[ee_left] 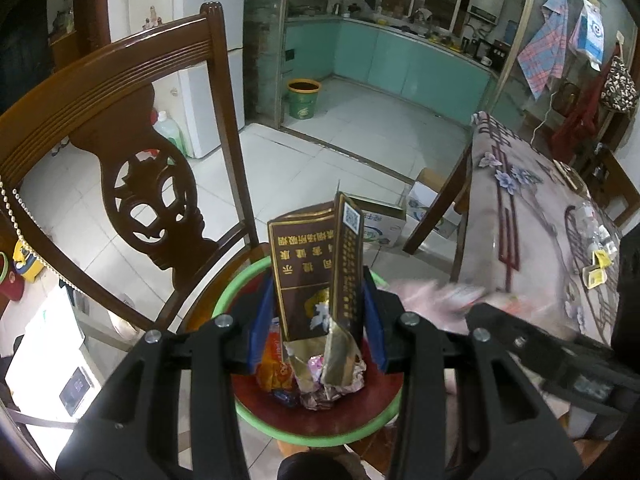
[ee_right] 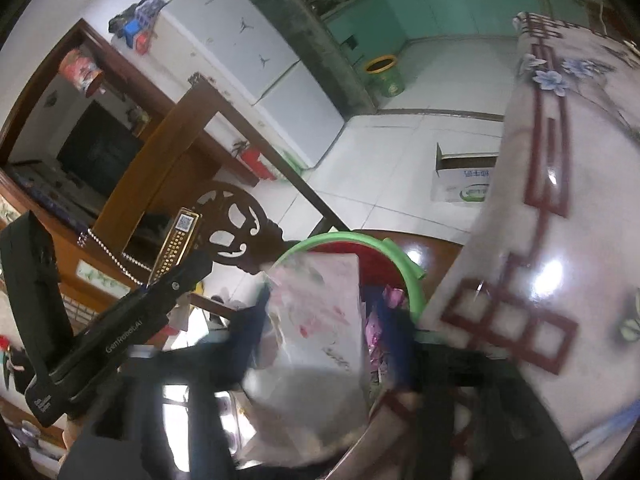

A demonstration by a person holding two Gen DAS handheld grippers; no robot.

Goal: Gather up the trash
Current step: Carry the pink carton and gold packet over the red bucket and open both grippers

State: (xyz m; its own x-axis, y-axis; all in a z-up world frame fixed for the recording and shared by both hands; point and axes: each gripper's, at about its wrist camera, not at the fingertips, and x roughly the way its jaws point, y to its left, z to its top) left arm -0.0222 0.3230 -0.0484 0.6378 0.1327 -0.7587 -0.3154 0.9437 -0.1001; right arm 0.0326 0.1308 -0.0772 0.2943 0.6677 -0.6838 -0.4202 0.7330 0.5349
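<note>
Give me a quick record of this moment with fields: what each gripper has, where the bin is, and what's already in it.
left gripper: shut on the brown cigarette carton, held upright over the bin
right gripper: jaws wide, a blurred pink and white packet between them above the bin; cannot tell if the pads touch it
bin: red inside, green rim, on the chair seat beside the table
bin contents: crumpled wrappers, orange packet
chair: carved wooden back behind the bin
</note>
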